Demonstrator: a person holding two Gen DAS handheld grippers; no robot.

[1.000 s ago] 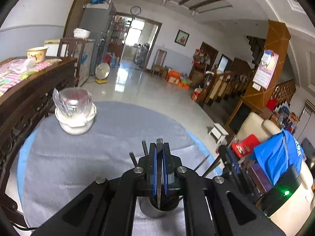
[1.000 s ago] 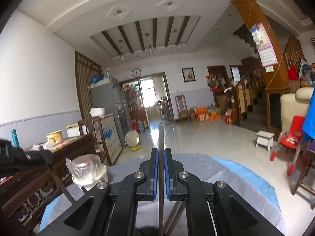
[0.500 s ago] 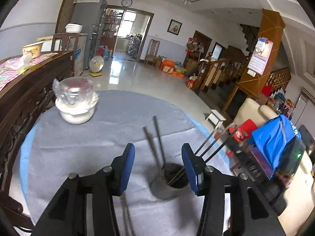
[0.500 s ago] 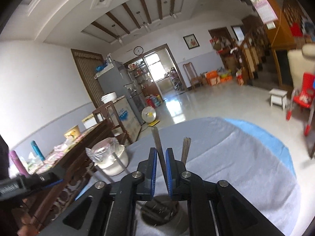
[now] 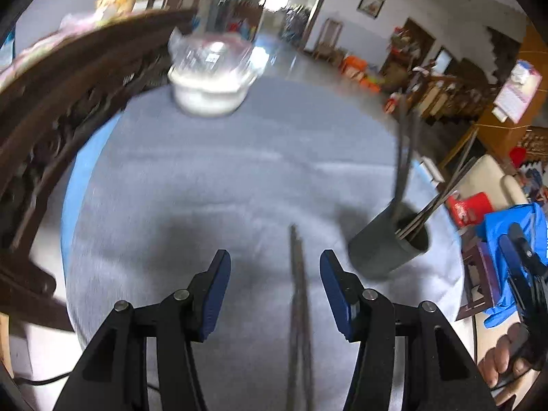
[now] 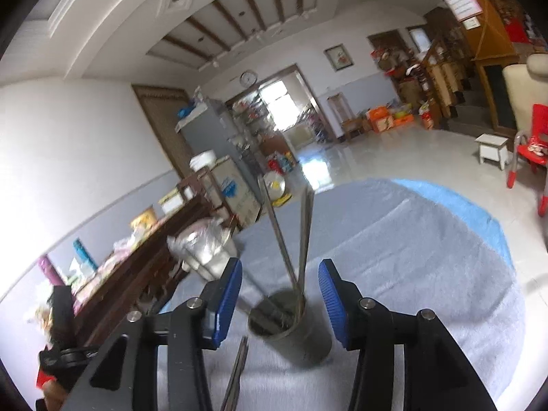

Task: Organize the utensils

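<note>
1. Gray cloth (image 5: 212,178) covers a round table, with a big room behind it.
2. A dark cup (image 5: 388,245) stands on the cloth, at 3 o'clock from the left gripper (image 5: 275,275) in the left view.
3. Thin sticks (image 6: 291,236) stand in the cup and lean out.
4. More sticks (image 5: 298,308) lie flat on the cloth, between the left gripper's blue pads. The pads do not touch them.
5. The left jaws have just been opening and are about half wide, holding nothing.
6. The right gripper (image 6: 280,289) has the cup between its pads, not touching. Its jaws have just been opening too.
7. A white bowl (image 5: 209,87) with a plastic bag on top sits at 11 o'clock, far across the cloth.
</note>
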